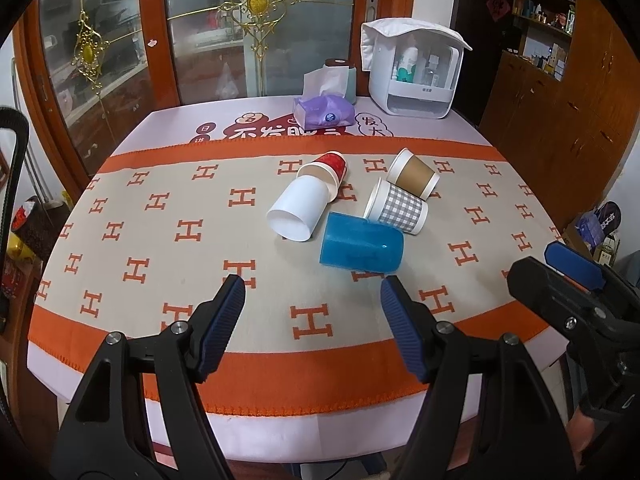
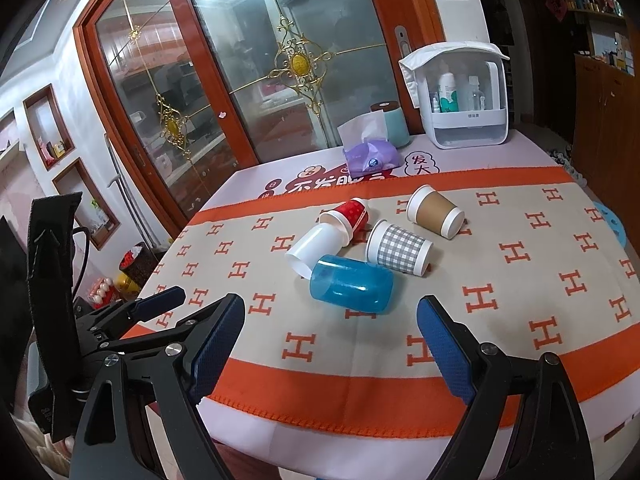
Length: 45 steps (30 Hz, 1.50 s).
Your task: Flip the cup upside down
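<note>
Left wrist view, left claw (image 1: 313, 289) wide open, empty, short of blue cup (image 1: 360, 246), right claw (image 2: 331, 312) likewise gaping, empty, red cup (image 1: 329, 168) half hidden behind white cup (image 1: 296, 212)

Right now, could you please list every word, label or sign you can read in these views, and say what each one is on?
"H", repeated in orange: on the blanket.
"不发脾气" (last characters partly hidden) and "发大": on the table mat beyond the blanket.
Small logo on the white storage box: too blurred to read.
Round label on the purple tissue pack: too small to read.
Red wall hanging: blurred.
</note>
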Tool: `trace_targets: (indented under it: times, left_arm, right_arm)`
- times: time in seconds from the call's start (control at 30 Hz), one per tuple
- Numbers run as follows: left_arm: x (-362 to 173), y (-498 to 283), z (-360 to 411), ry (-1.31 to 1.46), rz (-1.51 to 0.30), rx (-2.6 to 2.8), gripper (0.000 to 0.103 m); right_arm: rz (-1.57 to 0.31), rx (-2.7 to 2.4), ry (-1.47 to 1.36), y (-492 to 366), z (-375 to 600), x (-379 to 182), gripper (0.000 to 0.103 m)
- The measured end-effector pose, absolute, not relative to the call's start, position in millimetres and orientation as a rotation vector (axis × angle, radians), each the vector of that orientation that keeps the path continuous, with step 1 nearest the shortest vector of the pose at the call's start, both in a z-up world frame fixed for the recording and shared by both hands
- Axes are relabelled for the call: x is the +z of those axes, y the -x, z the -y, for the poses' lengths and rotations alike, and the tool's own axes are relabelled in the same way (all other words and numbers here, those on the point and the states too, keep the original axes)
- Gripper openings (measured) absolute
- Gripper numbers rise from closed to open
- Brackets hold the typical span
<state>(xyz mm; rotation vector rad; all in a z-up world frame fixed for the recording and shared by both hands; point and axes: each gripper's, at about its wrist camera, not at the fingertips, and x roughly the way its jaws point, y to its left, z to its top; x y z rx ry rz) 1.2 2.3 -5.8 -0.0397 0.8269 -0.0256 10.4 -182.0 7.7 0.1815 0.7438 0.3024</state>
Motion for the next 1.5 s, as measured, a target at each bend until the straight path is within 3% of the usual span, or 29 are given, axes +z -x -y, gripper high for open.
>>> trace_targets:
  times: [1.5]
  left_arm:
    - [-17, -20, -8, 0.013, -0.882, 0.013, 0.068]
  right_arm:
    - [-0.787, 0.291, -0.182, -23, 176, -12, 0.089]
